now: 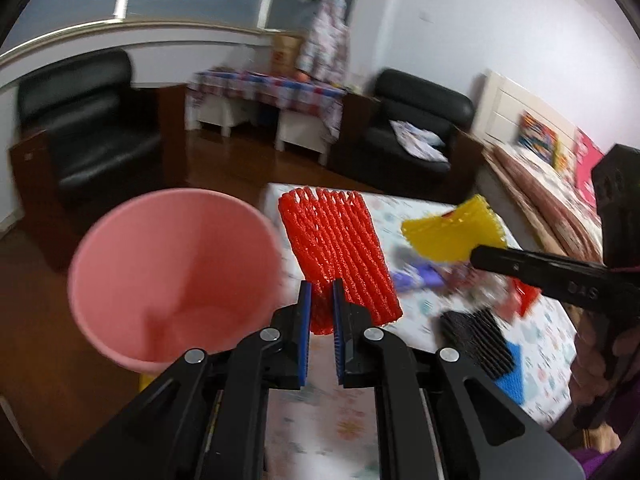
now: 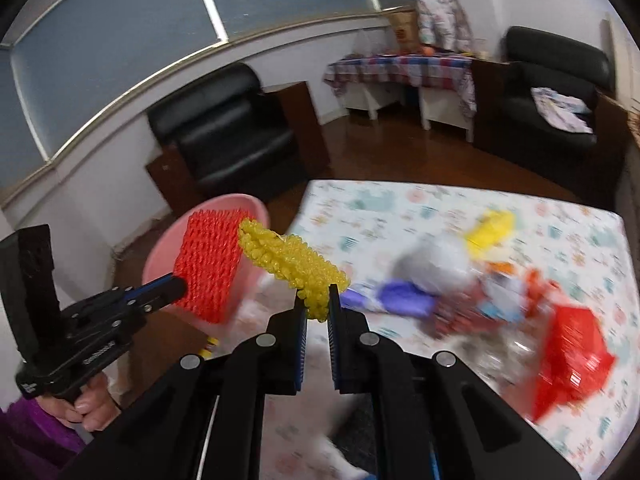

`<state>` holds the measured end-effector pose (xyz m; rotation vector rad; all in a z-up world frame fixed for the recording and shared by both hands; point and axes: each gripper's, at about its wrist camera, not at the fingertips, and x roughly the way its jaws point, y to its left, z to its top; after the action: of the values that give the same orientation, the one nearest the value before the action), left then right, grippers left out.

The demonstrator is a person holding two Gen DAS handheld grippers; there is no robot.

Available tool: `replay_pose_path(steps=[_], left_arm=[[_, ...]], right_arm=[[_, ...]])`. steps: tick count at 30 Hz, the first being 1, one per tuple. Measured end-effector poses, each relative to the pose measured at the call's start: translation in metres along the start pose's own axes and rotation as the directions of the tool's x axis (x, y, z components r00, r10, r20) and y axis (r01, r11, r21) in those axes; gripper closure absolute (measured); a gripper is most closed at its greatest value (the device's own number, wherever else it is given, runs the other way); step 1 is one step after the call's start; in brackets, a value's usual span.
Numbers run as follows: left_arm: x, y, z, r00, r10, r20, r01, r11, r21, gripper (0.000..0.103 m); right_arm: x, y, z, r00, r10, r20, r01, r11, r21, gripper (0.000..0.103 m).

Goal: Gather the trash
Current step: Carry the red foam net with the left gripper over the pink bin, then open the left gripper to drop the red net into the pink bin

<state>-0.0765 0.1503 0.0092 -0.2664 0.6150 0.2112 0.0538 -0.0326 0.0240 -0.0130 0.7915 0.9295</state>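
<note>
Both grippers are carrying foam fruit nets, and the way they are being held suggests a trip to the pink bin, which is sitting just left of and beyond the left gripper, its mouth open and apparently empty. The left gripper is clamping the lower edge of the red foam net, jaws nearly together, so the net is standing up ahead of the fingertips and leaning towards the bin's rim. The right gripper is pinching one end of the yellow foam net between almost closed jaws, with the net trailing up and to the left, towards the same bin. Holding each net by an edge is probably letting it hang free for a clean drop (they look light and springy). More trash is lying on the patterned tabletop to the right of the right gripper: a purple wrapper, a red bag and a blurred crumpled heap.
</note>
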Motion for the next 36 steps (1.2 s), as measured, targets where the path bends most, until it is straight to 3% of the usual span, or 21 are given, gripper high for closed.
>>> replay_pose_path(steps=[7, 13, 17, 22, 36], left_arm=[[-0.009, 0.048, 0.005, 0.989, 0.149, 0.011, -0.147, 0.985, -0.094, 0.094], [-0.006, 0.069, 0.0, 0.975, 0.219, -0.026, -0.221, 0.968, -0.122, 0.093], [-0.004, 0.076, -0.002, 0.97, 0.24, -0.041, -0.244, 0.961, -0.133, 0.093], [0.001, 0.083, -0.004, 0.967, 0.247, -0.068, -0.255, 0.954, -0.156, 0.091], [-0.002, 0.085, -0.001, 0.967, 0.253, -0.044, -0.256, 0.948, -0.187, 0.09]], right_arm=[[0.047, 0.053, 0.024, 0.992, 0.112, -0.052, -0.114, 0.992, -0.044, 0.094], [0.092, 0.078, 0.03, 0.978, 0.172, -0.114, -0.176, 0.984, -0.022, 0.094], [0.115, 0.086, 0.031, 0.971, 0.188, -0.144, -0.19, 0.982, 0.001, 0.091], [0.13, 0.083, 0.029, 0.969, 0.192, -0.152, -0.191, 0.981, 0.023, 0.06], [0.1, 0.054, 0.02, 0.98, 0.172, -0.098, -0.165, 0.984, 0.073, 0.059]])
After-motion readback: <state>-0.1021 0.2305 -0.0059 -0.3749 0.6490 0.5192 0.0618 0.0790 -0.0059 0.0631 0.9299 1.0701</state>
